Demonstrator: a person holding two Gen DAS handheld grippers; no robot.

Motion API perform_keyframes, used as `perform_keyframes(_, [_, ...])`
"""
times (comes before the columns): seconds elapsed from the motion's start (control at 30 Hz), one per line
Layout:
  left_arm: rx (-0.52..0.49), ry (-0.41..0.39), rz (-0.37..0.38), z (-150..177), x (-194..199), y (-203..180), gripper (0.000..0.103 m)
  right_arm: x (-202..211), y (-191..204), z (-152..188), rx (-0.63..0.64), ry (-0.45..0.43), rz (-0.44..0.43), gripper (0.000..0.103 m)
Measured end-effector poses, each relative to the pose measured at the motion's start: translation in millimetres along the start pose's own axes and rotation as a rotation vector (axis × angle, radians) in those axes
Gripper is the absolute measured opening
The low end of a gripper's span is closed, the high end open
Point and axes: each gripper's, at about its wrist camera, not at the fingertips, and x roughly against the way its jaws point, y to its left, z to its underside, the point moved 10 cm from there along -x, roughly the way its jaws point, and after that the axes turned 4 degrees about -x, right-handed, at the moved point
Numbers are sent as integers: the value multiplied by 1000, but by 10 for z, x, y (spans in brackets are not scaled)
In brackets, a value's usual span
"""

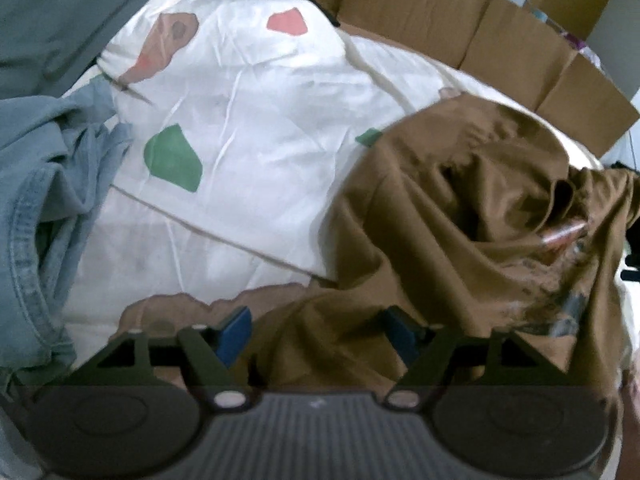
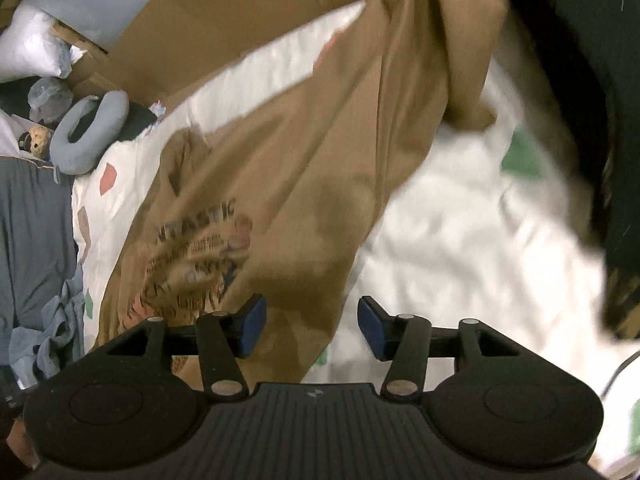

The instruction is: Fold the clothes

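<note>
A brown T-shirt (image 1: 440,216) lies crumpled on a white duvet (image 1: 248,128), its printed front partly bunched at the right. My left gripper (image 1: 318,332) is open at the shirt's near edge, with brown cloth lying loose between its blue pads (image 1: 236,332). In the right wrist view the same T-shirt (image 2: 288,184) stretches up and away, its "FANTASTIC" print showing at the left. My right gripper (image 2: 312,326) is open, and the shirt's lower edge lies under the gap between its fingers. The far part of the shirt is blurred.
A pale blue denim garment (image 1: 44,208) is heaped at the left of the duvet (image 2: 460,248). Cardboard boxes (image 1: 480,24) line the far side. A grey neck pillow (image 2: 92,132) and a grey blanket (image 2: 32,240) lie at the left; a dark blurred mass (image 2: 580,120) fills the right.
</note>
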Motion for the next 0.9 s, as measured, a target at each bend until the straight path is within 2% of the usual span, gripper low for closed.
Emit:
perform_keyframes(0.2, [-8, 37, 5, 46, -170, 58, 76, -208, 78, 226, -34, 42, -43, 59])
perform_keyframes(0.33, [-9, 59, 10, 98, -250, 62, 75, -266, 70, 291, -75, 13, -64, 61])
perform_keyframes(0.4, [-12, 68, 13, 121, -273, 59, 69, -274, 89, 311, -94, 13, -90, 62])
perform_keyframes(0.5, [-29, 74, 25, 145, -230, 33, 48, -278, 154, 358, -113, 40, -148, 60])
perform_keyframes(0.57, [-40, 79, 32, 161, -201, 16, 12, -281, 186, 423, -127, 63, -185, 60])
perform_keyframes(0.6, [-45, 81, 36, 168, -187, 8, 7, -283, 198, 459, -133, 74, -201, 59])
perform_keyframes(0.77, [-66, 89, 55, 198, -113, -24, 4, -321, 288, 646, -131, 126, -238, 58])
perform_keyframes(0.9, [-37, 74, 67, 199, 38, 1, 4, -349, 323, 723, -107, 146, -231, 39])
